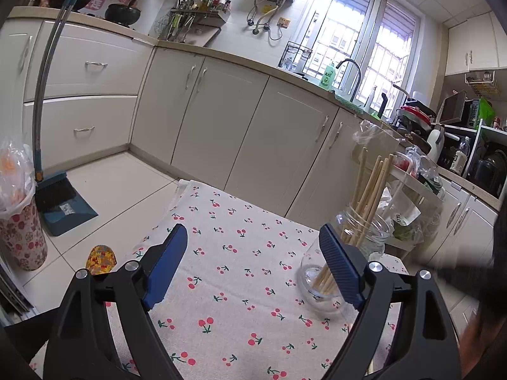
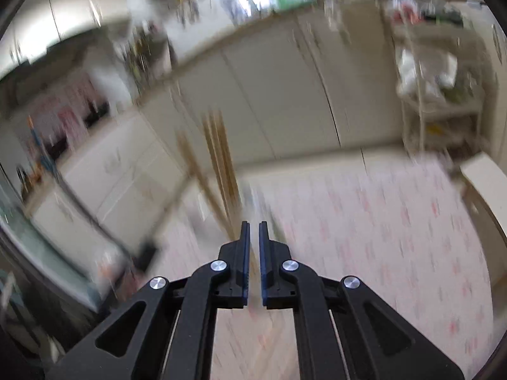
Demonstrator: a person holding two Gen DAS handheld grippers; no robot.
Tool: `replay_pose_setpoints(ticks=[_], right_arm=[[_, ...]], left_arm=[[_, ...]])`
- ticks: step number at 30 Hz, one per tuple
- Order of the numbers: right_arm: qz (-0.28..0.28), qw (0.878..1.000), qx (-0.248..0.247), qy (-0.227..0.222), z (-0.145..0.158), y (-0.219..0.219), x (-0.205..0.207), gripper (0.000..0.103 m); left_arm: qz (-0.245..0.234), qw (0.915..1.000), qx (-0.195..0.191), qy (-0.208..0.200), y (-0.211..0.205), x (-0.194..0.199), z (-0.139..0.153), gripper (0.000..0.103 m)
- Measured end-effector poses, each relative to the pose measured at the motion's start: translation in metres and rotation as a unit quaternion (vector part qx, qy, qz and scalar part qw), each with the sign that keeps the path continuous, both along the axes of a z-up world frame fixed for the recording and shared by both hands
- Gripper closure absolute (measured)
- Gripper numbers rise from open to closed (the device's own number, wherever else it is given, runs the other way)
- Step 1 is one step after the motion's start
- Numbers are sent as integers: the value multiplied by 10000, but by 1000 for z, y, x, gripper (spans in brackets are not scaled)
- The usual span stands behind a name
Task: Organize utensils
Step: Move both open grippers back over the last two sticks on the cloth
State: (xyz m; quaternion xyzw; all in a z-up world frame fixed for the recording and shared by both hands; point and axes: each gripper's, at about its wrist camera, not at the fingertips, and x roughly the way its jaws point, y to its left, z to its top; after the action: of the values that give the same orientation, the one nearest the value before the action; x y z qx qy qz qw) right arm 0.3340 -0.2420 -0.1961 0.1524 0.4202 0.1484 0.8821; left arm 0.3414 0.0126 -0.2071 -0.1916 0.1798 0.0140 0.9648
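In the left wrist view a clear glass jar (image 1: 355,247) stands on the cherry-print tablecloth (image 1: 240,253) with several wooden chopsticks (image 1: 374,190) upright in it. My left gripper (image 1: 253,262) is open and empty, its right finger (image 1: 339,266) just in front of the jar. The right wrist view is blurred by motion. My right gripper (image 2: 253,231) has its jaws nearly together with a narrow gap, and I see nothing between them. The chopsticks (image 2: 218,164) show as blurred streaks just beyond its fingertips, to the left.
A flowered bin (image 1: 19,221) with a plastic liner, a broom and blue dustpan (image 1: 63,202) stand on the floor at left. Cream cabinets (image 1: 240,120) run behind the table. A small cart with bags (image 1: 408,190) stands past the jar. A white shelf (image 2: 443,95) is at right.
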Motion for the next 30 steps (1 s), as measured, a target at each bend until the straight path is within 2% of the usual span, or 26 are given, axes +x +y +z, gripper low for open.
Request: replay_pose_setpoints(ticks=[2, 4, 8, 10, 14, 16, 21, 23, 25, 30], right_arm=[[195, 9984, -213, 485, -29, 6, -19, 97], [254, 9963, -389, 720, -45, 9, -28, 97], [341, 9928, -951, 637, -48, 15, -37, 97], [427, 9910, -1072, 675, -50, 15, -40, 97], [303, 9923, -932, 752, -47, -6, -46, 97], [220, 9921, -924, 819, -50, -15, -48, 97], [178, 9937, -662, 886, -52, -26, -51, 94], [153, 9950, -433, 889, -52, -29, -53, 77], [87, 9954, -431, 849, -49, -30, -52, 68], [81, 9956, -399, 838, -48, -30, -53, 67]], left_arm=[[-51, 10000, 1, 53, -1, 1, 0, 21], [-186, 9997, 19, 150, -6, 2, 0, 21], [-670, 9960, 201, 561, -27, 5, 0, 19], [-1043, 9899, 394, 879, -48, 9, -3, 18], [-1535, 9759, 796, 1330, -84, 17, -9, 18], [-1730, 9658, 1089, 1596, -105, 22, -15, 18], [-1936, 9430, 1674, 2129, -140, 35, -32, 18], [-1925, 9379, 1819, 2240, -146, 36, -36, 18], [-1898, 9337, 1911, 2357, -148, 39, -40, 18], [-1839, 9306, 1892, 2537, -146, 44, -47, 19]])
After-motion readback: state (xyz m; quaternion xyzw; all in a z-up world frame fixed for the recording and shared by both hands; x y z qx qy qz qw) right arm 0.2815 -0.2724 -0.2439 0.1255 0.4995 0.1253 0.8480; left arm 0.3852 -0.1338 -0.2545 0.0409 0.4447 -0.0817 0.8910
